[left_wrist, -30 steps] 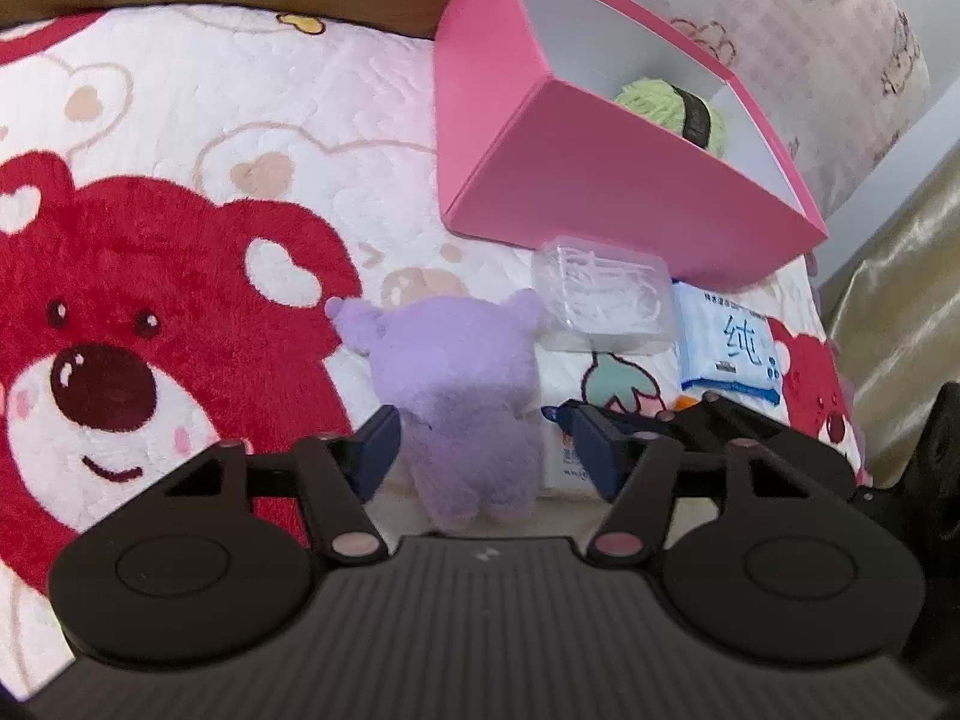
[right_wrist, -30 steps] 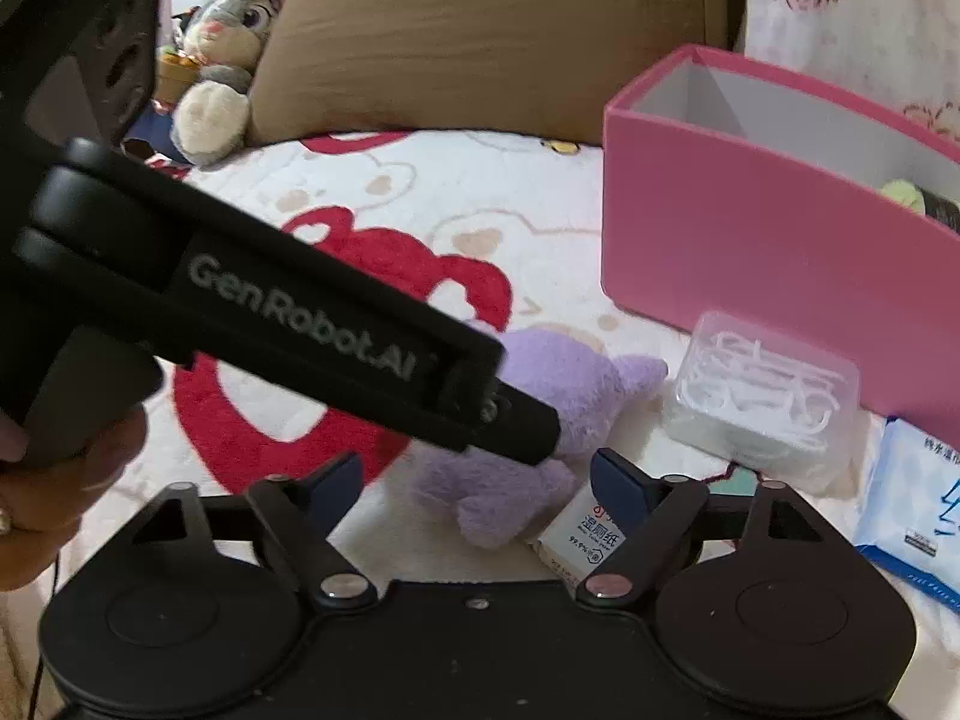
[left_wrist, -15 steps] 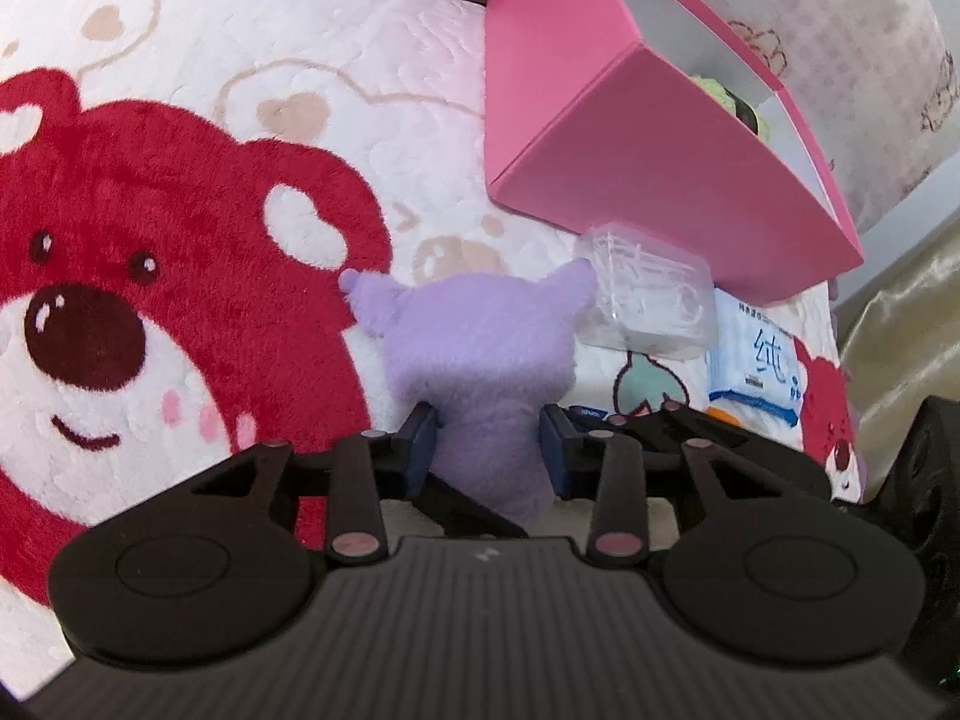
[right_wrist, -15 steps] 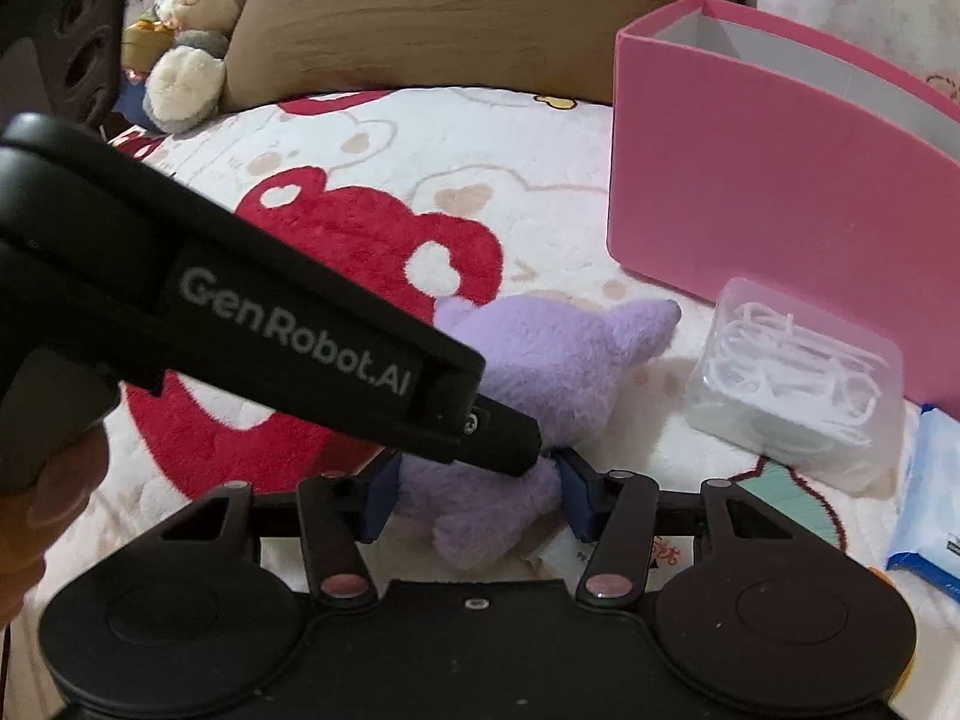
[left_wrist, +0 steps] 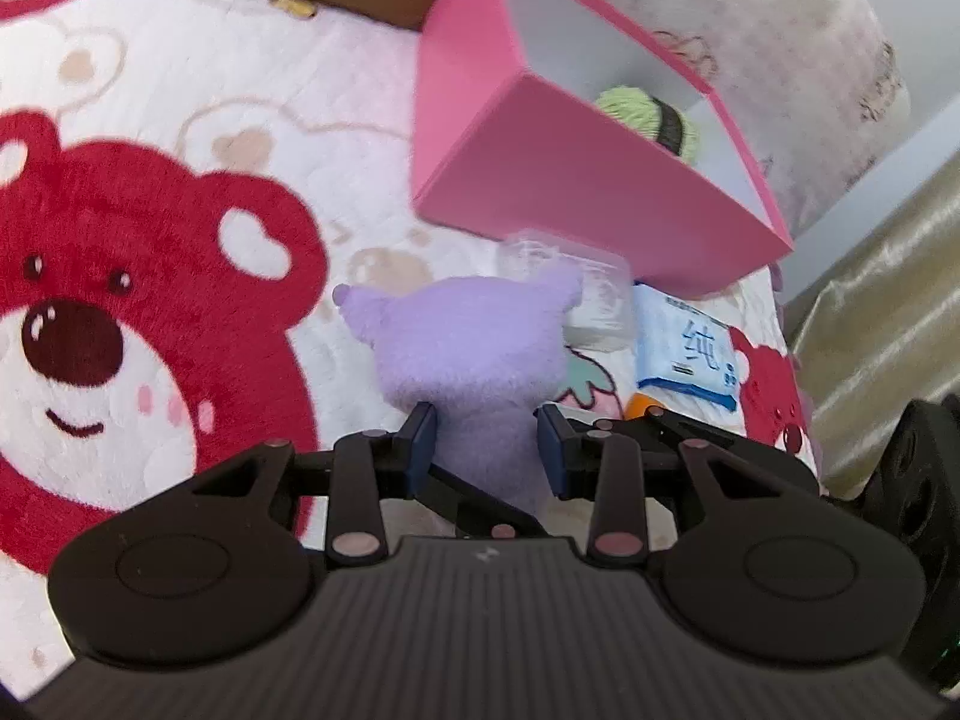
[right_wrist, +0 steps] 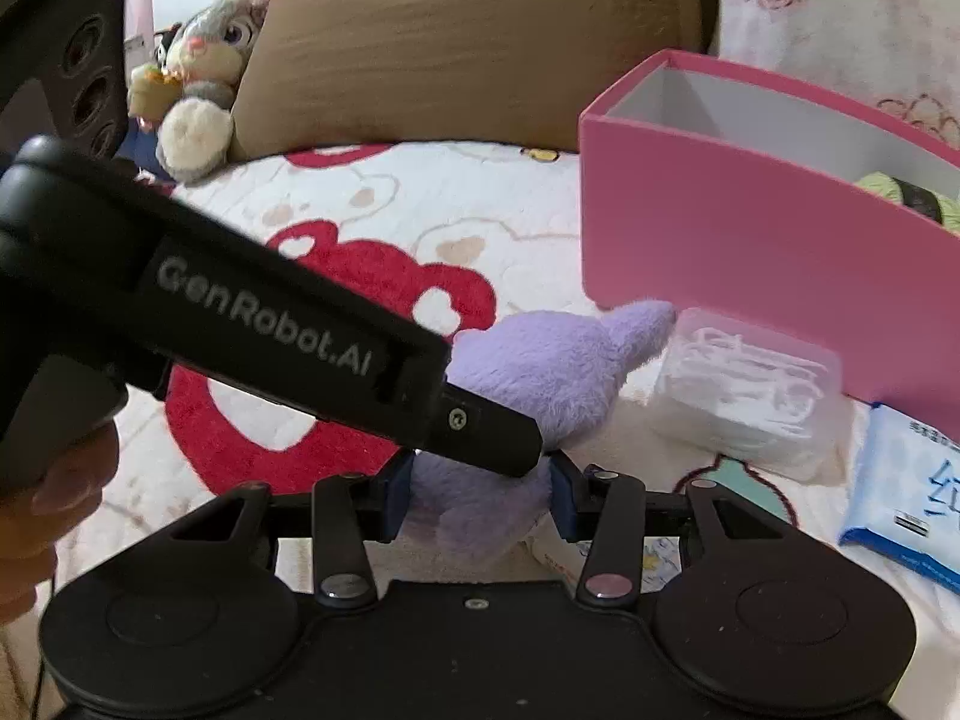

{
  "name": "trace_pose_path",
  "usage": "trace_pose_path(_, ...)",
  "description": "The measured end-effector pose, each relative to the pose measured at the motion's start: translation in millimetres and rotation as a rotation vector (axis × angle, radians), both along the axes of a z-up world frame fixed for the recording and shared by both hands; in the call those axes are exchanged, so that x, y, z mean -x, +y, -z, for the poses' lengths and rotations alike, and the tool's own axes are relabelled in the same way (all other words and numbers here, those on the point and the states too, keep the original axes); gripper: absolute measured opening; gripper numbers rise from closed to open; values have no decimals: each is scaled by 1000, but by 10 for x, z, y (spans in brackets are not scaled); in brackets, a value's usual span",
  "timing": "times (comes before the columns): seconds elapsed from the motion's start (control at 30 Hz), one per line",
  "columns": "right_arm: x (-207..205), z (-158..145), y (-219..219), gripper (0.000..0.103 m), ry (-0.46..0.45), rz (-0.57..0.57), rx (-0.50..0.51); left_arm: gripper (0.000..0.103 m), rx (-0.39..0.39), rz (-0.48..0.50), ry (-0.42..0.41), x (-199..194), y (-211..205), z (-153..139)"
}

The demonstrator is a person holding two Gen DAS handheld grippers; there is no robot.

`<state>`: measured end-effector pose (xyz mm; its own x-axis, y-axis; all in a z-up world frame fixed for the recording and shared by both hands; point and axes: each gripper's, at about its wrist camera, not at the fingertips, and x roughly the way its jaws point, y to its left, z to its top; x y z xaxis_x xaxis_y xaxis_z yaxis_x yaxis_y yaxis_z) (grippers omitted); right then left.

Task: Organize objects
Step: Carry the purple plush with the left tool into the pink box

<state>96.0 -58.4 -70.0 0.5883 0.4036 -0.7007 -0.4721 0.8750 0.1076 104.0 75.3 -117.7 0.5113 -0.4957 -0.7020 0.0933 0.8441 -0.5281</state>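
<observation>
A purple plush toy (left_wrist: 474, 348) lies on the bear-print blanket (left_wrist: 150, 300), just in front of the pink box (left_wrist: 570, 180). My left gripper (left_wrist: 486, 438) is shut on the toy's lower body, blue pads pressed into the fur. My right gripper (right_wrist: 480, 492) grips the same purple plush toy (right_wrist: 540, 360) from the other side, and its jaws are closing, pads pressing the fur. The left gripper's black body (right_wrist: 300, 324) crosses the right wrist view. A ball of green yarn (left_wrist: 648, 114) lies inside the pink box (right_wrist: 720, 240).
A clear box of floss picks (right_wrist: 744, 384) and a blue wipes pack (right_wrist: 912, 480) lie beside the toy, by the box wall. A small tissue packet (right_wrist: 564, 552) peeks from under the toy. A brown pillow (right_wrist: 468, 48) and a grey rabbit plush (right_wrist: 198, 72) sit behind.
Both grippers have closed from wide open onto the purple plush toy. The views have shifted slightly and the toy's body is squeezed between the pads.
</observation>
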Motion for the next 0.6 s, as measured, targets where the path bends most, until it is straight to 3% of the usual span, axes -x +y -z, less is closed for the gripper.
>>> trace_pose_path(0.3,215,-292,-194,50,7,36,-76,35,-65,70,-48,247,-222,-384)
trace_pose_path(0.6,359,-763,-419,50,-52,48,-111,35,-104,120,-135,426,-438,-957)
